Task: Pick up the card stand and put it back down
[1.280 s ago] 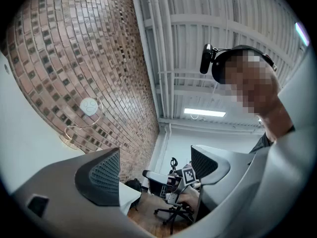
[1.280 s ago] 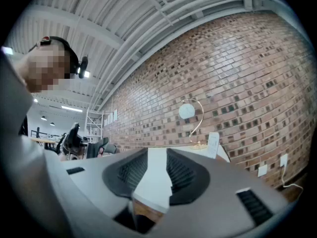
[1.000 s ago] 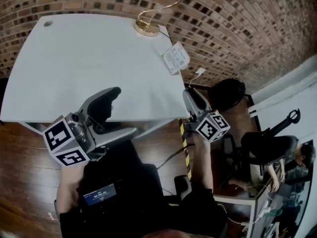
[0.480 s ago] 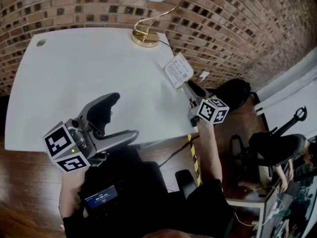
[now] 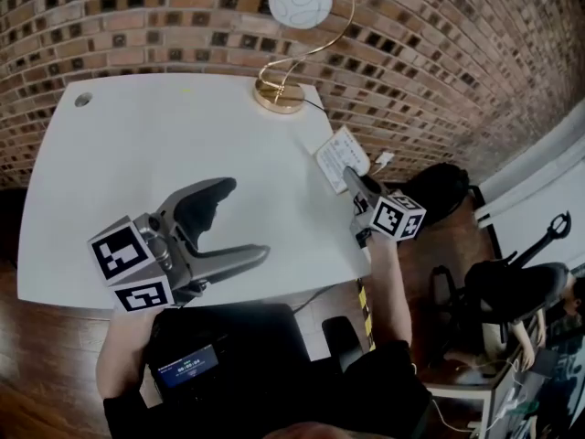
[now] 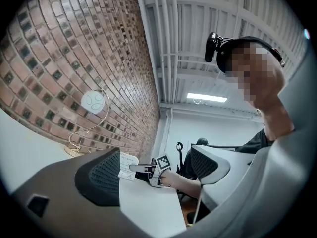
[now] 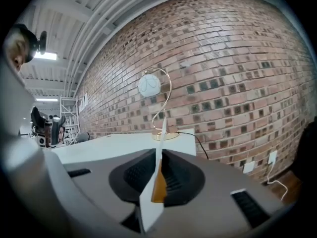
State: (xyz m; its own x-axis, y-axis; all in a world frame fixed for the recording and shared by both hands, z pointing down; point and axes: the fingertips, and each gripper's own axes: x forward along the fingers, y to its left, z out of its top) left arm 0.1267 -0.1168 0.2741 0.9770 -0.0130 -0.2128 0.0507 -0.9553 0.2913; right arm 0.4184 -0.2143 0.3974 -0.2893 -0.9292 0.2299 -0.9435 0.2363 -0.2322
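Position: card stand [image 5: 343, 156] at 3 o'clock edge of table [image 5: 164, 144]. Right gripper [image 5: 352, 176] jaws closing on its thin card. Left gripper [image 5: 247, 219] spread, empty, 7 o'clock. Judged light, stiff, slippery: pinch near base.

Brick-walled workroom corner with a white table

A brown brick wall [image 5: 137, 16] runs behind a white table [image 5: 155, 154]. The table has a round cable hole [image 5: 83, 100] at its far left corner. A lamp [image 5: 279, 94] with a gold base, a curled gold stem and a round white shade stands at the table's far edge, close to the wall. The floor [image 5: 37, 355] is dark wood, and a black office chair [image 5: 507, 286] stands off to the right. Overhead, a pale ribbed ceiling [image 6: 198, 14] carries a lit strip light [image 6: 207, 97]. A scaffold tower [image 7: 67, 114] stands far down the room.
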